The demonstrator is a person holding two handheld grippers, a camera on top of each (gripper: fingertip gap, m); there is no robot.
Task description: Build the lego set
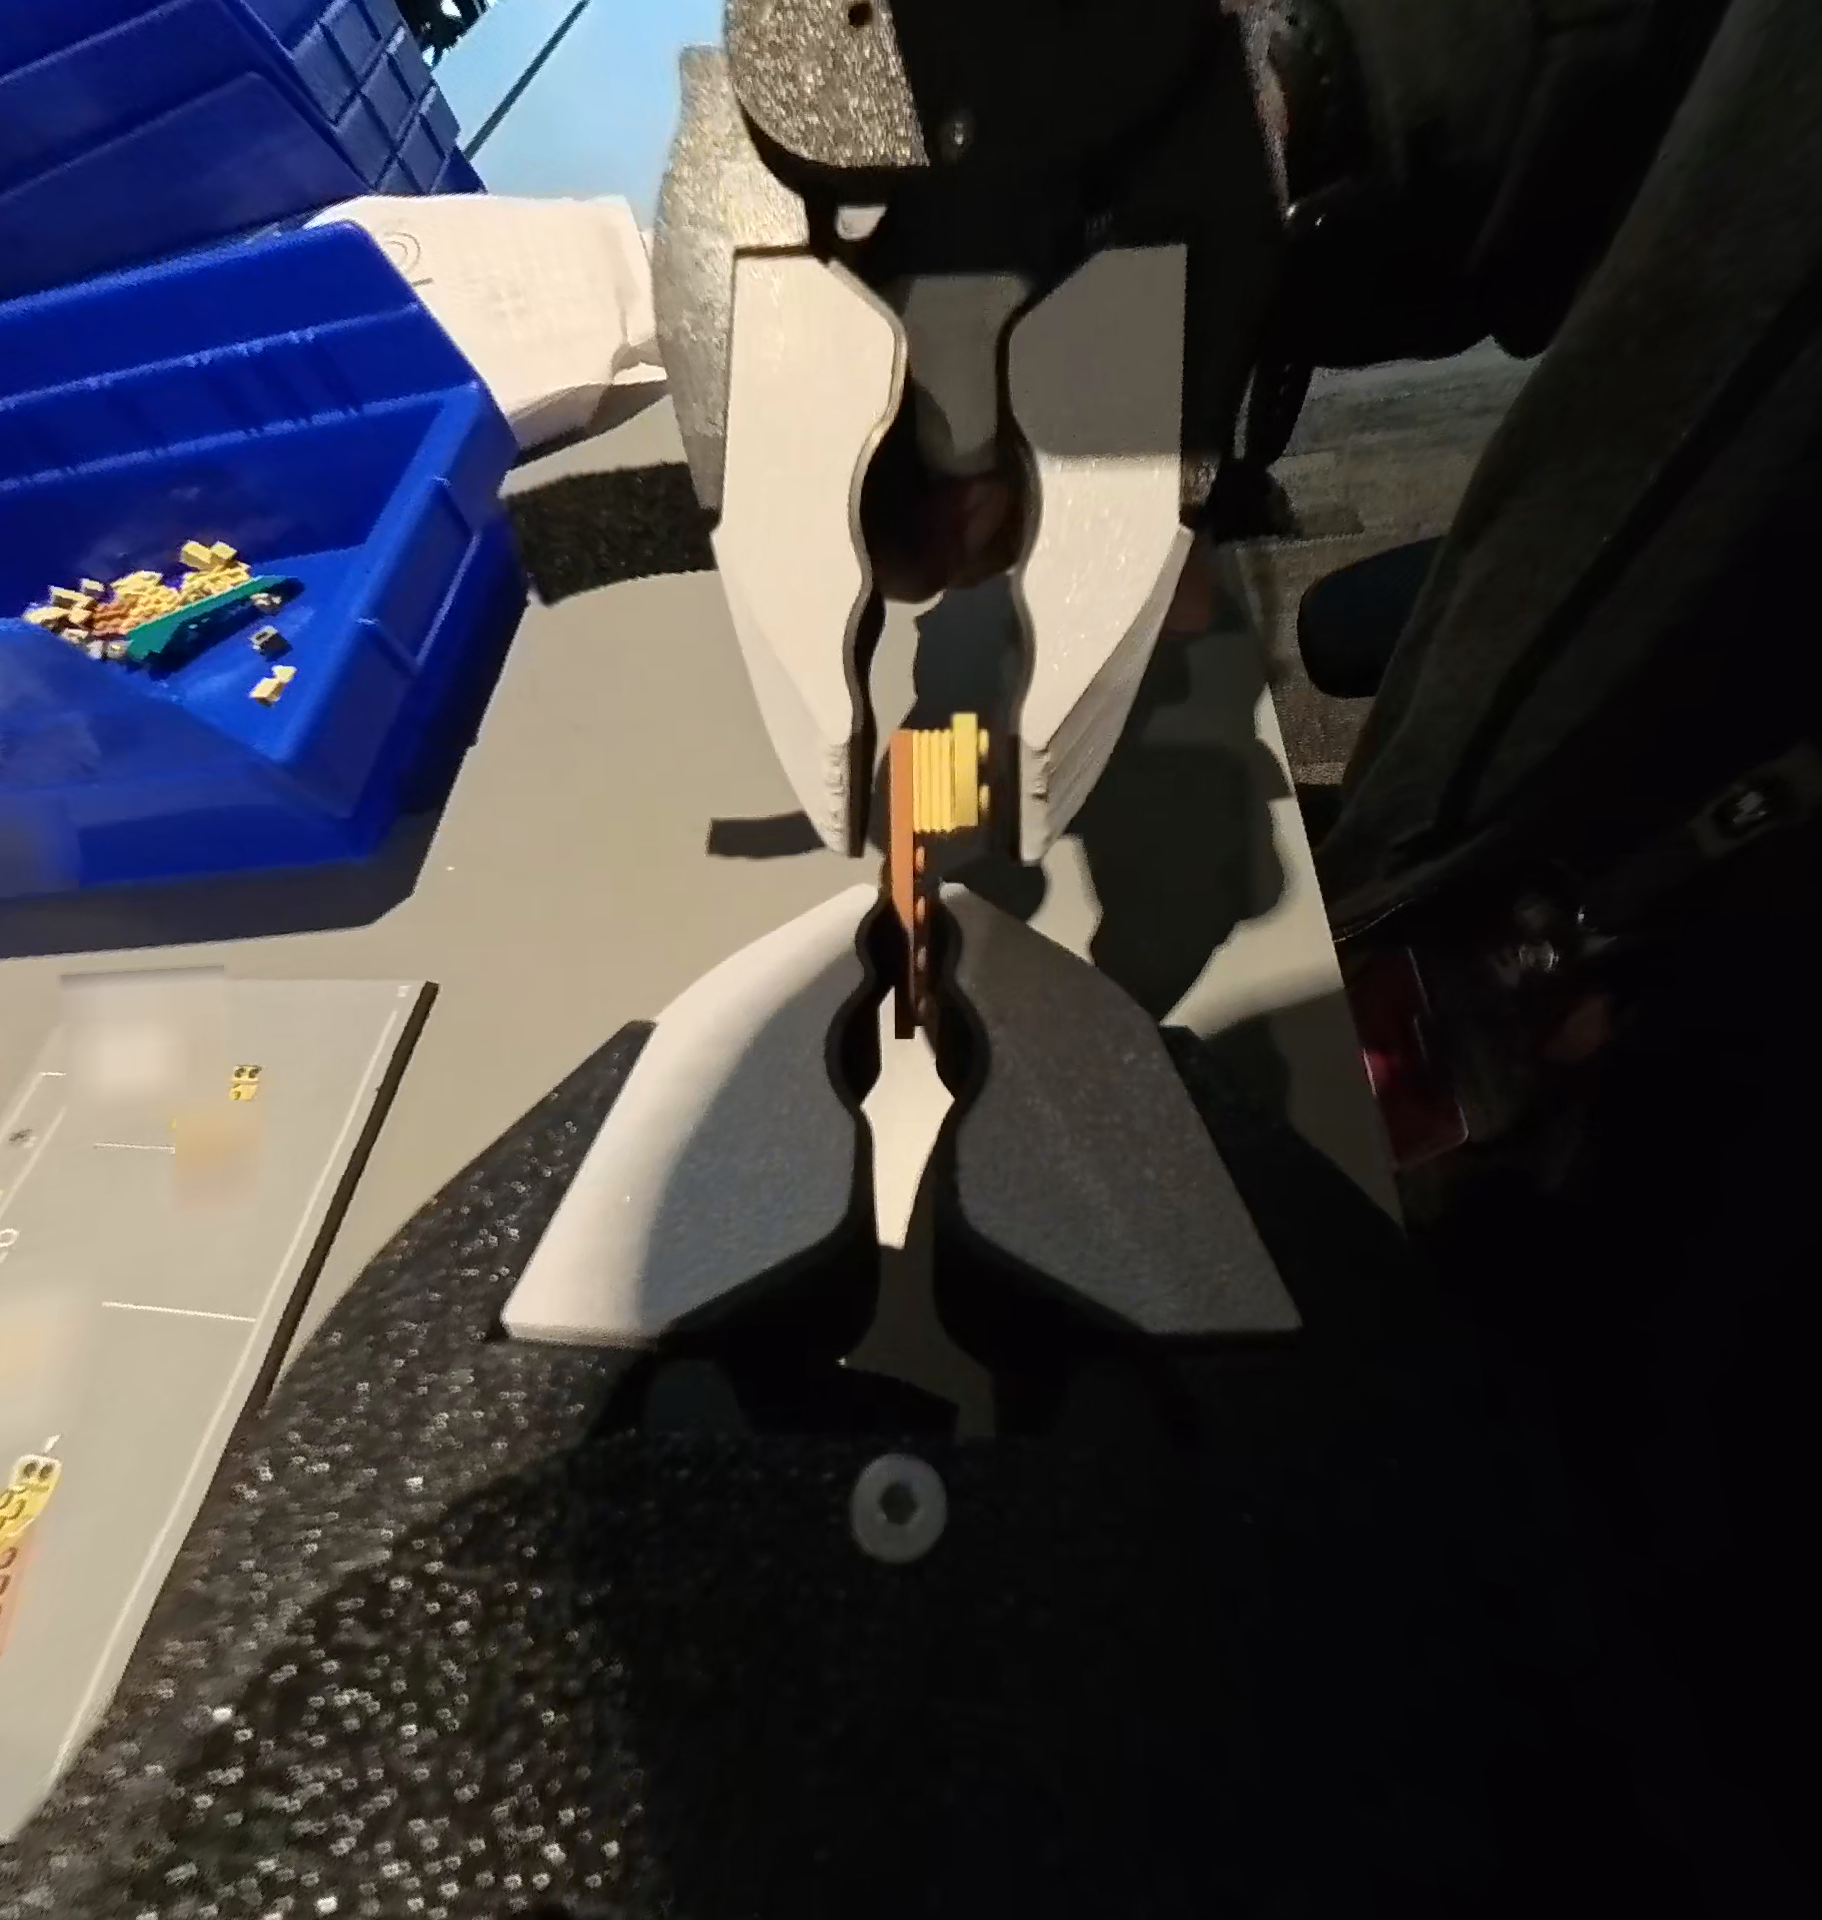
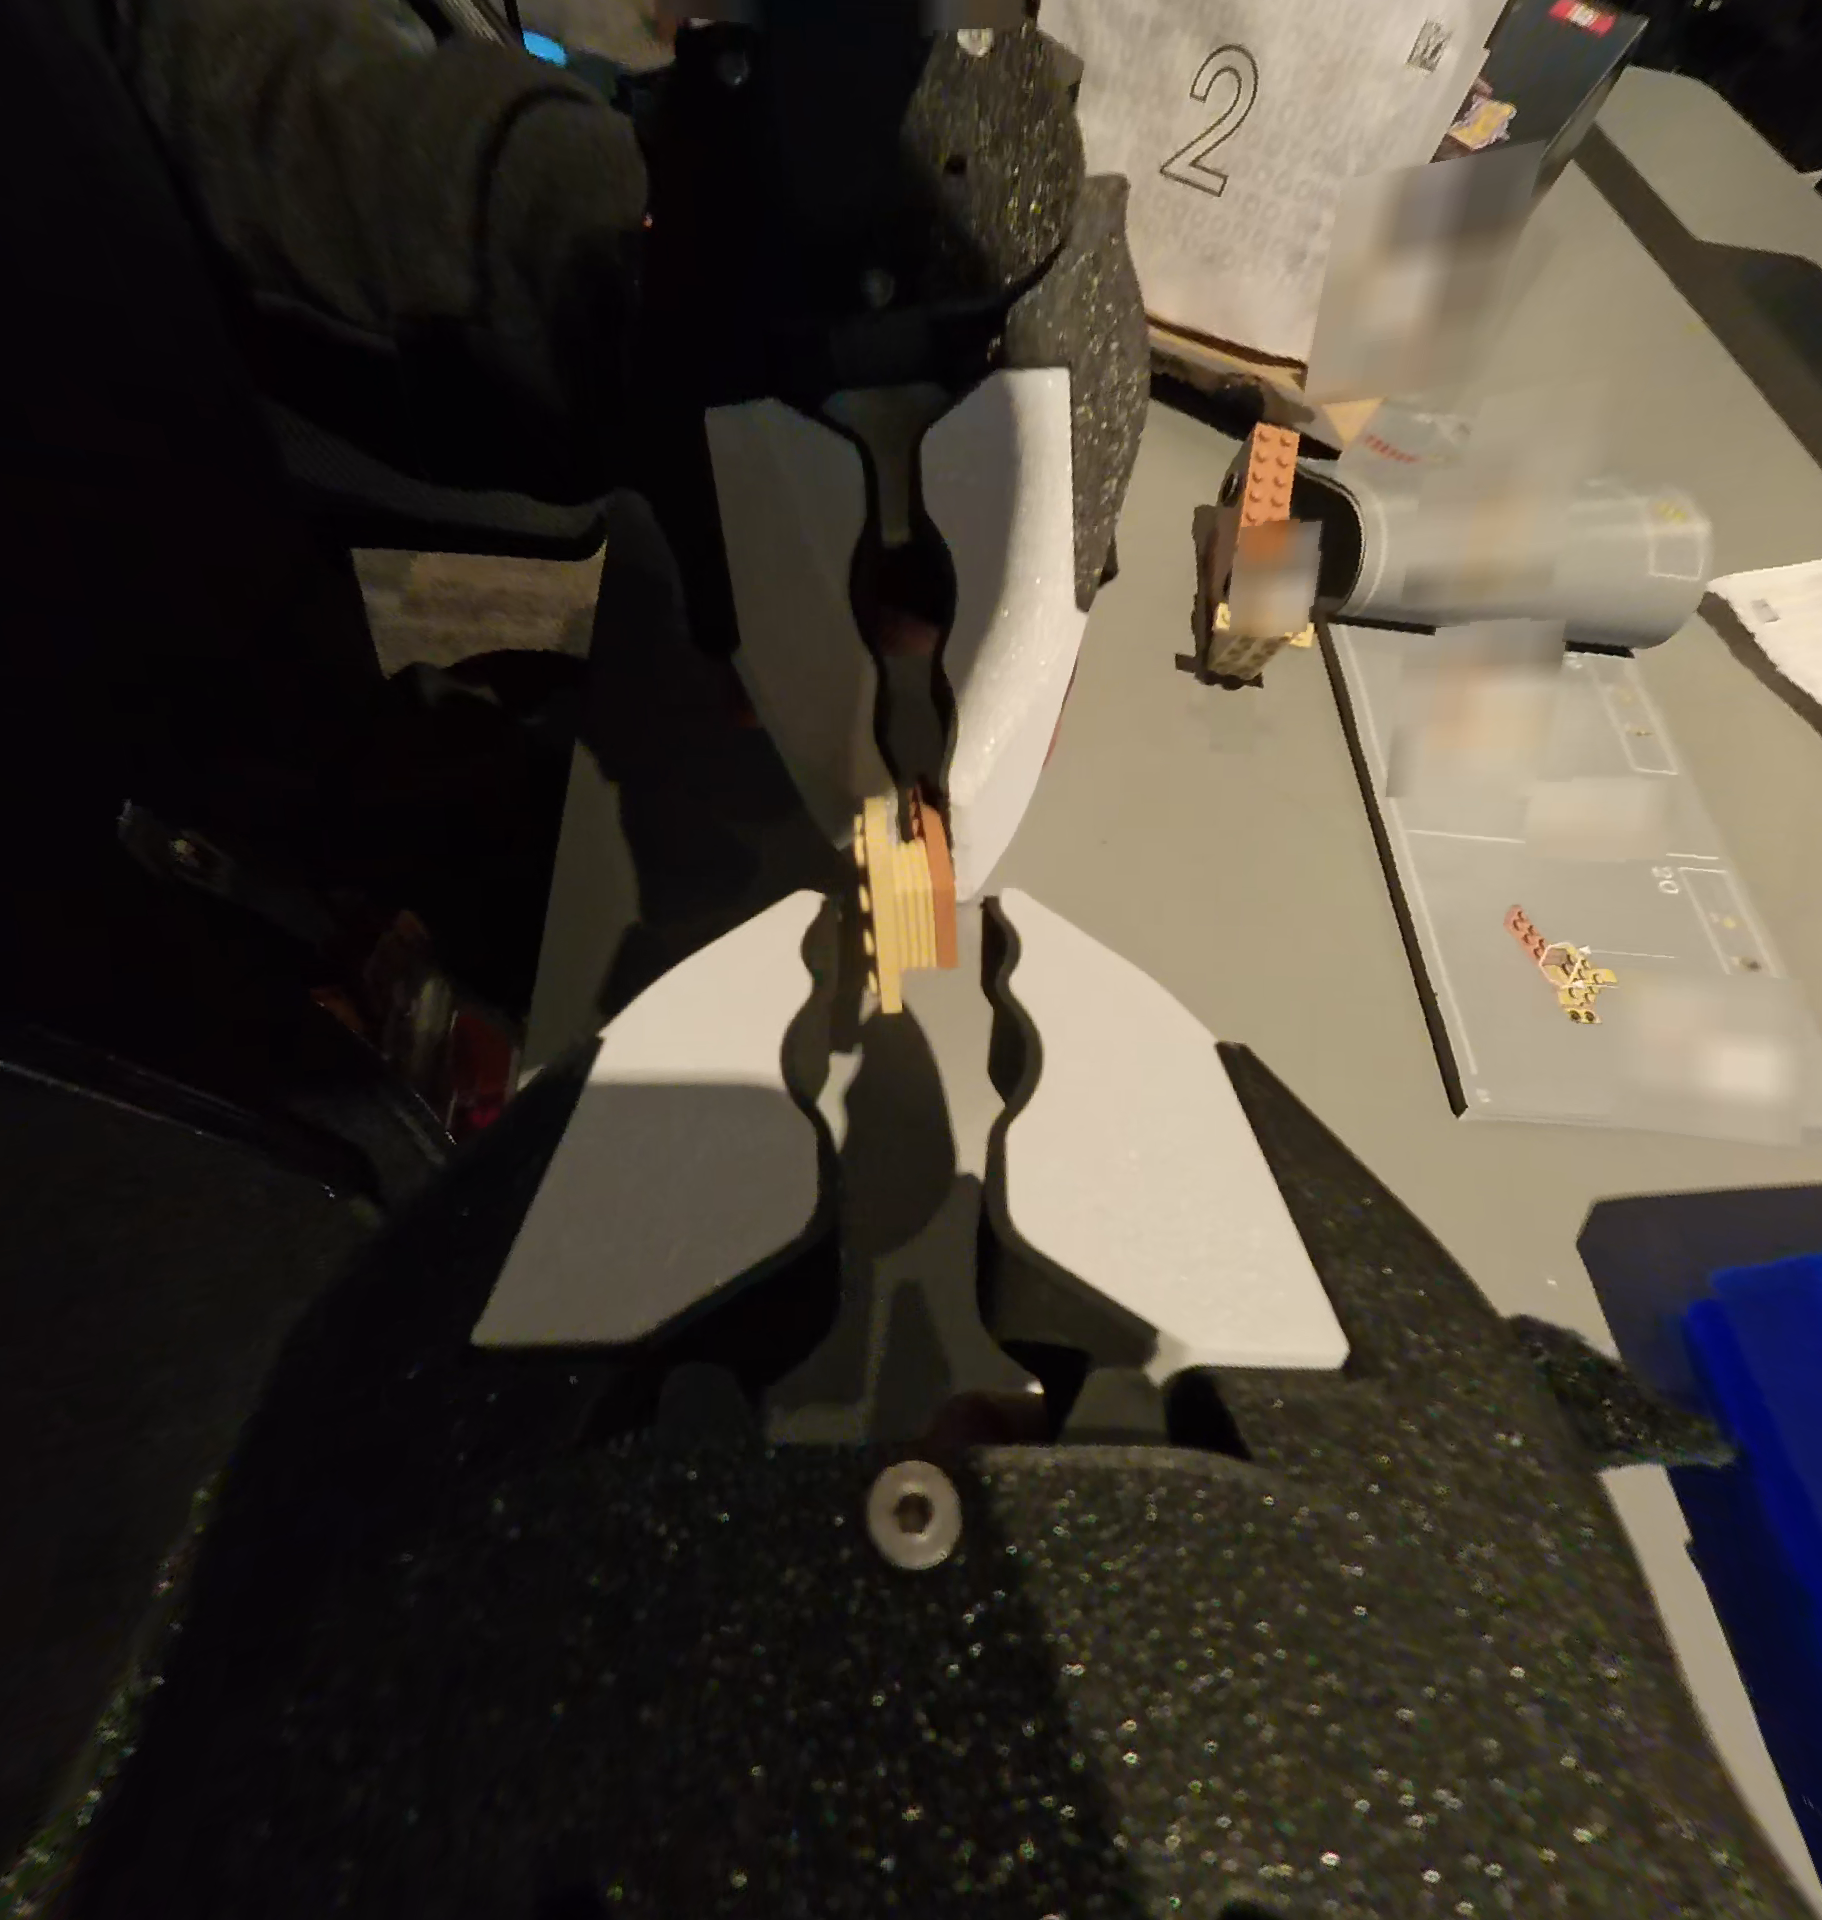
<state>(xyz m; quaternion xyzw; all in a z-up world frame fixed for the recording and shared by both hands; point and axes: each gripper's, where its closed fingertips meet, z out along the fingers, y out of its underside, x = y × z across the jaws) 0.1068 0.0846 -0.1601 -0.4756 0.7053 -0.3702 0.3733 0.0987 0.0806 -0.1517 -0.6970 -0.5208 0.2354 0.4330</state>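
A small lego assembly (image 1: 943, 779) is held in the air between both grippers: a stack of yellow-tan plates on a long brown plate (image 1: 912, 935). My left gripper (image 1: 907, 914) is shut on the brown plate's lower end. My right gripper (image 1: 943, 821) comes from above, and its white fingers straddle the yellow stack with small gaps. In the right wrist view the right gripper (image 2: 907, 935) is open around the assembly (image 2: 907, 904). The left gripper (image 2: 922, 821) pinches the assembly's top from above.
A blue bin (image 1: 315, 727) with several loose bricks (image 1: 159, 613) stands at the left. An open instruction booklet (image 1: 211, 1247) lies on the grey table; it also shows in the right wrist view (image 2: 1561, 883). A partial orange-tan build (image 2: 1265, 488) and a white bag (image 2: 1250, 156) are behind it. The tips of both grippers are at nearly the same place. From either gripper's tips it is about 25 cm to the partial orange-tan build (image 2: 1265, 488).
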